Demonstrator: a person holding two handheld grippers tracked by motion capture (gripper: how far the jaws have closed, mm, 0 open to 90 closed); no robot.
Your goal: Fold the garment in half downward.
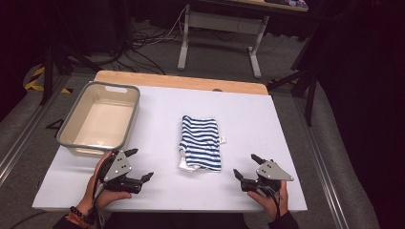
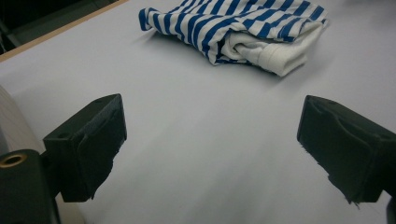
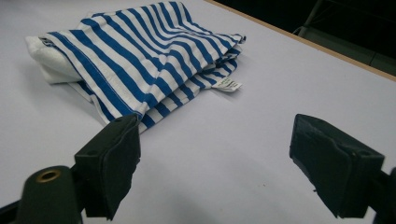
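Observation:
A folded blue-and-white striped garment [image 1: 200, 143] lies flat in the middle of the white table top. In the left gripper view the garment [image 2: 243, 28] sits ahead and to the right, its white hem facing me. The right gripper view has the garment [image 3: 144, 60] ahead and left, with a small white label [image 3: 229, 86] at its edge. My left gripper [image 1: 141, 164] rests near the front left, open and holding nothing. My right gripper [image 1: 246, 165] rests near the front right, also open with nothing between its jaws. Both are apart from the cloth.
An empty beige tub with a grey rim [image 1: 81, 117] stands at the table's left side, just beyond my left gripper. The table's wooden far edge [image 1: 181, 81] borders a floor with cables and another table's legs [image 1: 184, 47].

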